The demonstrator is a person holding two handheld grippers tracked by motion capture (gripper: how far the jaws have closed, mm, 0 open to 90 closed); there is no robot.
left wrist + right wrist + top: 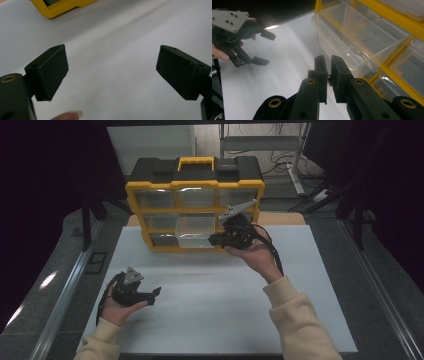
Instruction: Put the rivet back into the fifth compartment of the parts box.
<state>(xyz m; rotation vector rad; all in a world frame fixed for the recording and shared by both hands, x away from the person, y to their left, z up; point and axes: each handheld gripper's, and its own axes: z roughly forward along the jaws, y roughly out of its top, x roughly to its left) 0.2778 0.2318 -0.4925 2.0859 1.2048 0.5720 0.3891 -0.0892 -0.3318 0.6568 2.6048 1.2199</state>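
Currently the right gripper point(216, 239) sits at the front edge of the clear drawer point(196, 231), which is pulled partway out of the middle row of the yellow organizer point(195, 210) standing at the far side of the white table point(210, 310). Its jaws are nearly closed, a narrow gap between them, gripping nothing visible. The left gripper point(152, 295) rests in the person's hand near the table's front left, jaws wide apart and empty.
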